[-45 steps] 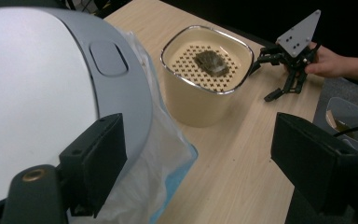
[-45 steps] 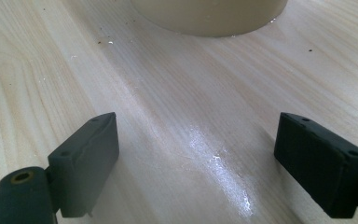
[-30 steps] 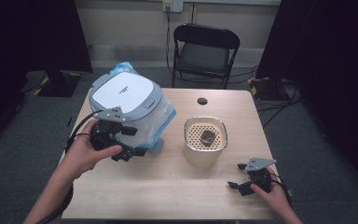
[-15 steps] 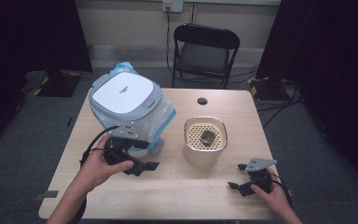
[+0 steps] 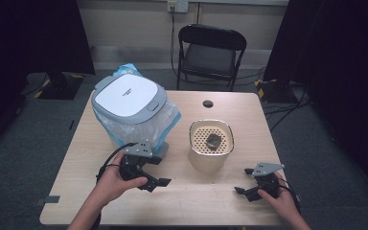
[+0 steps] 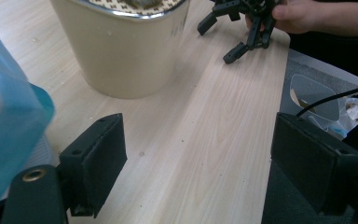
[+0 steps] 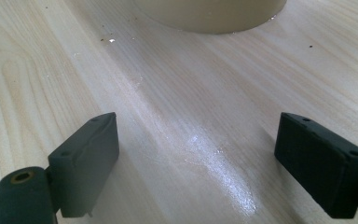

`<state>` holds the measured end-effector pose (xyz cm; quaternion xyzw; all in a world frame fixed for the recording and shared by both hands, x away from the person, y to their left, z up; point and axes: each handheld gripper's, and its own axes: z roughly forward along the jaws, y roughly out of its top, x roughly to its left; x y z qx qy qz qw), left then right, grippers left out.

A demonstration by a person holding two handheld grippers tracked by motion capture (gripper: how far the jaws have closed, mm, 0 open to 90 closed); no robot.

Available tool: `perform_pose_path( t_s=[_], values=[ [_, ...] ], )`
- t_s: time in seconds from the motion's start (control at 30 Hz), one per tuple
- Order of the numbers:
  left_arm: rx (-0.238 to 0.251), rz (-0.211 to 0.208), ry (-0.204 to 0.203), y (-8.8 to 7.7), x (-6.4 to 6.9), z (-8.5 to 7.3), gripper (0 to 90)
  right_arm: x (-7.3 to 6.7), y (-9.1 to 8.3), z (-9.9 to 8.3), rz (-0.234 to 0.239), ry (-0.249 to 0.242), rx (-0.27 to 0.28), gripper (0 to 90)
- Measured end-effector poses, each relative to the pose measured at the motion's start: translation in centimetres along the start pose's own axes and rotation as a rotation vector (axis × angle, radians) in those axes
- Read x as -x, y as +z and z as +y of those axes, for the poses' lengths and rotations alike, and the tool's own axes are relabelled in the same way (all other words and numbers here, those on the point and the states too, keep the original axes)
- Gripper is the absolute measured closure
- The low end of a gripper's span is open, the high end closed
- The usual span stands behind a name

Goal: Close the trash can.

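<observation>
**benchbot_42:** What's going on with your left side now?

**me:** I'm bringing the left gripper (image 5: 157,176) down and away from the bin (image 5: 129,109). A second ago it was up against the bin's blue bag (image 5: 172,120); now it's sitting low over the counter (image 5: 211,196), between the bin and the cream bucket (image 5: 211,148). Its jaws are standing apart with nothing between them, same gap as before.

**benchbot_42:** And the right?

**me:** The right gripper (image 5: 243,188) isn't budging. It's parked near the front edge, jaws wide and empty, pointing toward the bucket.

**benchbot_42:** So what's next?

**me:** I'm guessing the bin part is done and I'm lining up for the bucket. That dark lump (image 5: 213,142) is sitting on its perforated insert (image 5: 199,136), untouched.
</observation>
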<state>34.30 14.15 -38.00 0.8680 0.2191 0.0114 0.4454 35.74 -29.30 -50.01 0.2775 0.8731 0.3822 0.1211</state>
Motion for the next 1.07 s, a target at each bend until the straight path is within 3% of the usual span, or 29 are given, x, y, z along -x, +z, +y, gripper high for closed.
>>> perform_pose_path(
  t_s=[0.37,0.77,0.97,1.07],
  values=[
    [-0.031,-0.019,0.003,2.9,-0.1,-2.4,17.5,0.0,0.0,0.0,0.000,0.000,0.000,13.3],
    [-0.028,-0.030,0.009,5.4,-0.2,-4.8,17.5,0.0,0.0,0.0,0.000,0.000,0.000,13.2],
    [-0.044,-0.021,0.022,6.7,-0.3,-6.1,17.1,0.0,0.0,0.0,0.000,0.000,0.000,13.2],
    [-0.072,-0.016,0.047,7.5,-0.2,-6.7,16.9,0.0,0.0,0.0,0.000,0.000,0.000,13.3]
  ],
)
